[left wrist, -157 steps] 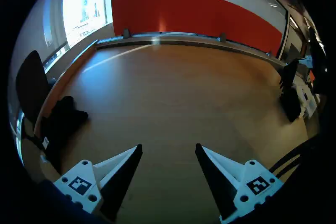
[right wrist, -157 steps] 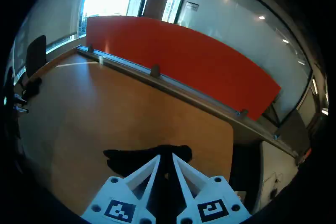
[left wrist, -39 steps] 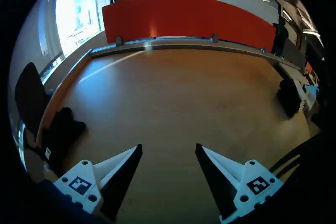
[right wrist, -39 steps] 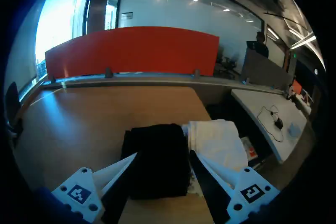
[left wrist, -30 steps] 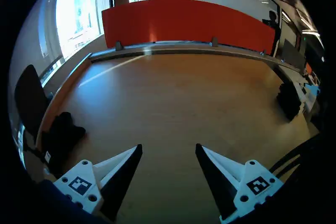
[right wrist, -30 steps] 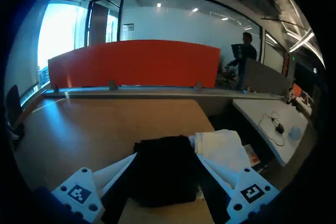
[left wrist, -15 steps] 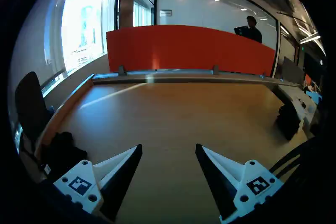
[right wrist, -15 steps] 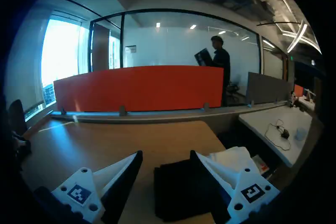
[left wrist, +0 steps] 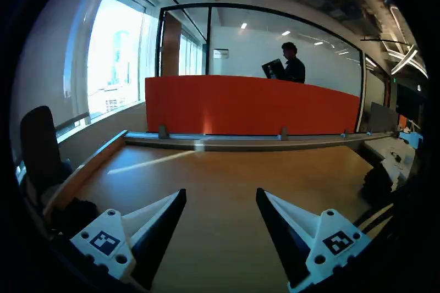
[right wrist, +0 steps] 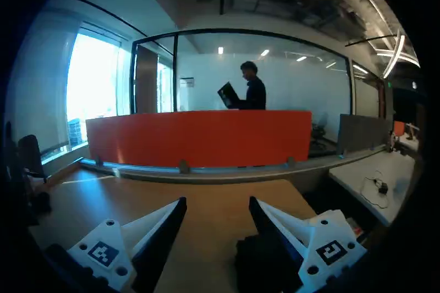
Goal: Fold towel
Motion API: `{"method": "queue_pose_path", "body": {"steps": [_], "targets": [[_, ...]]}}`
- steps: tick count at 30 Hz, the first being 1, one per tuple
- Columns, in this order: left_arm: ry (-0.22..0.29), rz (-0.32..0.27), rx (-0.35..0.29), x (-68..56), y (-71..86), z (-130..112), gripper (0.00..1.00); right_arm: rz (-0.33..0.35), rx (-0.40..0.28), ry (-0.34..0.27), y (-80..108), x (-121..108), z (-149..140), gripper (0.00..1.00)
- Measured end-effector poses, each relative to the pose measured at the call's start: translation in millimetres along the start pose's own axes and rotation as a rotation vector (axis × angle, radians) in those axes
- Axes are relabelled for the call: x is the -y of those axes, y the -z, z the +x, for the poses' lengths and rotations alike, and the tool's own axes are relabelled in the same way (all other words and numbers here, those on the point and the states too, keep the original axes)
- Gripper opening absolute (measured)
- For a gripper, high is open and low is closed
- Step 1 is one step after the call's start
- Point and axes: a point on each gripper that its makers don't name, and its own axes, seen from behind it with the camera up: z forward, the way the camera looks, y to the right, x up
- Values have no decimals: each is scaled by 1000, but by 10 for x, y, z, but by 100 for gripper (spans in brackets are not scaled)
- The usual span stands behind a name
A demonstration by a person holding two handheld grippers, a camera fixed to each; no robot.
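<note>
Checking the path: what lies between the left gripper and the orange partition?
Bare wooden tabletop, then a grey rail at the foot of the partition, in the left gripper view.

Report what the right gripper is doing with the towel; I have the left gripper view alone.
Observer: The right gripper is open, its fingers spread, with nothing between them.
Operator: Locate the towel, then.
Observer: In the right gripper view, the black towel lies on the wooden table at the bottom of the picture, partly hidden behind the right-hand finger and near the table's right edge. I cannot tell from here how neatly it is folded.
</note>
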Motion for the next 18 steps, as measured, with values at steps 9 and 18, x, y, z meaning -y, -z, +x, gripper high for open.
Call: {"method": "queue_pose_path", "body": {"steps": [9, 18], "targets": [[5, -3, -72, 23, -8, 213, 94, 25, -38, 42, -41, 479, 145, 87], [0, 1, -111, 44, -18, 322, 94, 28, -71, 56, -82, 913, 313, 87]]}}
